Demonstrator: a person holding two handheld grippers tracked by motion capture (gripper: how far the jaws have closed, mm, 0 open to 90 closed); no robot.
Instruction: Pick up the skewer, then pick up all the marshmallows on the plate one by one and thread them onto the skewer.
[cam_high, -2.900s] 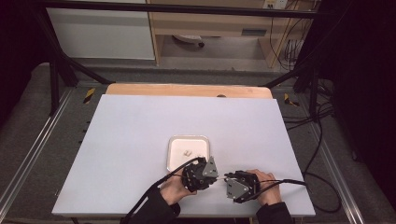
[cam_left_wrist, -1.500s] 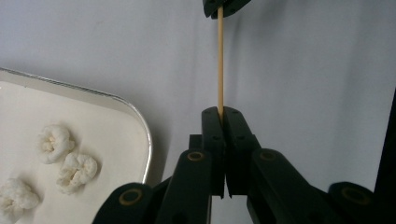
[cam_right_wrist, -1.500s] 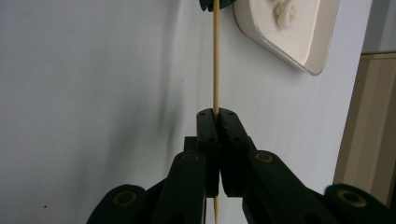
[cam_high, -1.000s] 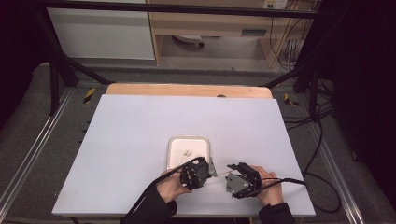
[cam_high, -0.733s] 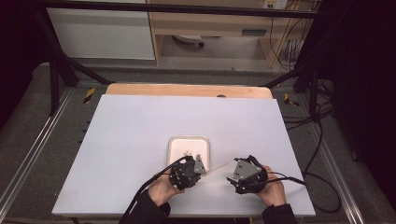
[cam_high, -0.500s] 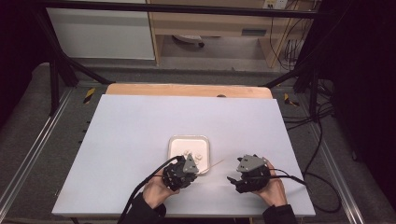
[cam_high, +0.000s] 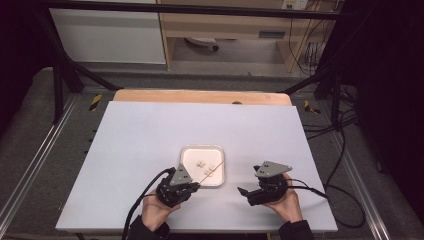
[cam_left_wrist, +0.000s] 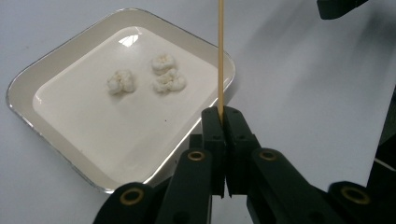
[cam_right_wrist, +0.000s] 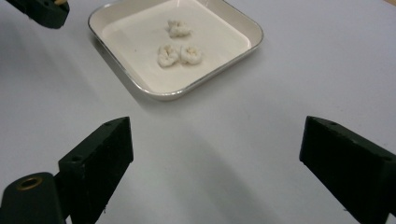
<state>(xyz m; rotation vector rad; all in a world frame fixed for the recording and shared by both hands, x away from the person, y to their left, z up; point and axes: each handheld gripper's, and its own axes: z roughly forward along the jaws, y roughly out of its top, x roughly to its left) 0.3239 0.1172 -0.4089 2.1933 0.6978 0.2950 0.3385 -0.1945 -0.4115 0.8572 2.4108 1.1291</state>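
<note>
Jaws of our left gripper (cam_left_wrist: 223, 116) clamp a thin wooden skewer (cam_left_wrist: 220, 56) over the tray (cam_left_wrist: 60, 70) of, perhaps, popcorn pieces (cam_left_wrist: 163, 79); our right gripper (cam_right_wrist: 215, 154), just opening, holds nothing.

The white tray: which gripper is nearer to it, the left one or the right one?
Left. The left gripper sits at the near edge of the tray; the right gripper is off to its right, apart.

Pale lavender-grey surface (cam_high: 150, 140); cream tray (cam_left_wrist: 60, 74) with a silvery rim; three white popcorn pieces (cam_left_wrist: 163, 77); tan wooden skewer (cam_left_wrist: 220, 56); black tongs (cam_left_wrist: 225, 121).
</note>
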